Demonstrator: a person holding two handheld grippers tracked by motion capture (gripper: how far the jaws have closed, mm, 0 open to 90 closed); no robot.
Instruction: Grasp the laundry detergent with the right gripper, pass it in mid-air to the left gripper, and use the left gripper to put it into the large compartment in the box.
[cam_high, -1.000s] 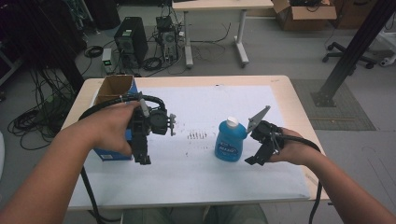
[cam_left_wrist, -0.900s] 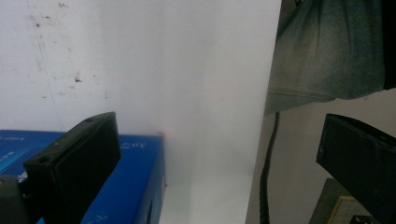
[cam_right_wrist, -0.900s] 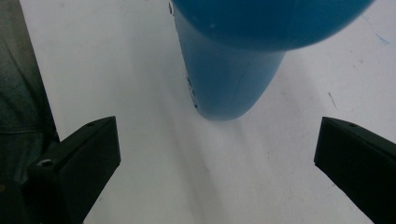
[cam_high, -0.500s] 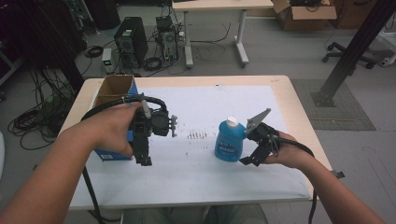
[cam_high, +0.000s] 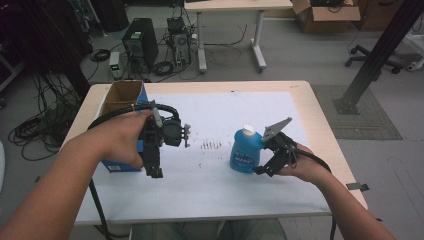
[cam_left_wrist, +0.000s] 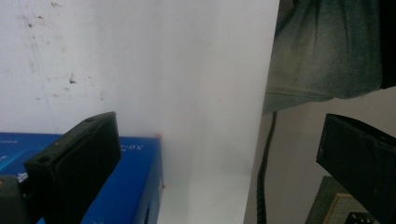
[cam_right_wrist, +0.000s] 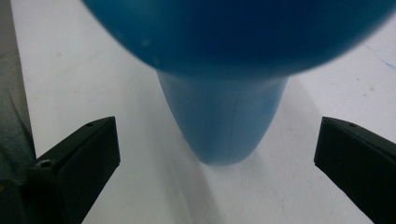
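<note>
While spread, tool (cam_right_wrist: 217, 158) faces bottle (cam_right_wrist: 224, 121)

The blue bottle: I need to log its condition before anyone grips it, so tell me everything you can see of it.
The blue bottle looks like glossy plastic, with a white cap and a printed label low on its front. It stands upright on the white sheet covering the table, right of centre. The right tool sits close beside it, jaws open, with the bottle's body between them; no contact is visible.
</note>
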